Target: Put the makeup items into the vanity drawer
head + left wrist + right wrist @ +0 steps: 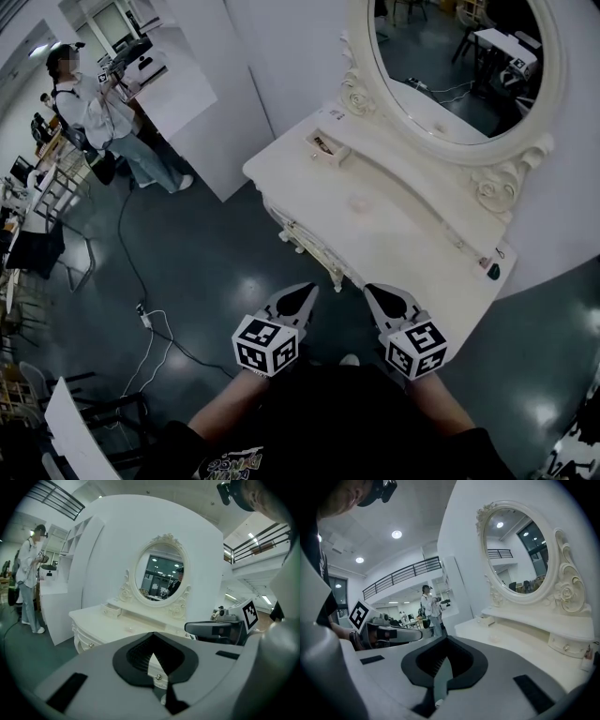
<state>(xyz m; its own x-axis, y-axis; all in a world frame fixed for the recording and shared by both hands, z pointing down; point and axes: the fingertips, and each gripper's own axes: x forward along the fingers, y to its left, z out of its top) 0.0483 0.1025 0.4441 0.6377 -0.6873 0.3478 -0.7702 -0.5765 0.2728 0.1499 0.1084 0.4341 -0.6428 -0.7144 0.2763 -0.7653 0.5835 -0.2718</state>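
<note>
Drawers [298, 232] in the front of the vanity [403, 234] look closed. Farther back, at our twelve o'clock, a small drawer [328, 148] on top of it stands pulled open with something small and brownish inside that we cannot identify. A small dark item [494, 271] lies near the vanity top's end, at three o'clock from our grippers and well apart from both. Our left gripper [307, 291] and right gripper [371, 291] hover just short of the vanity, each with jaws pressed together, pinching nothing and touching nothing.
</note>
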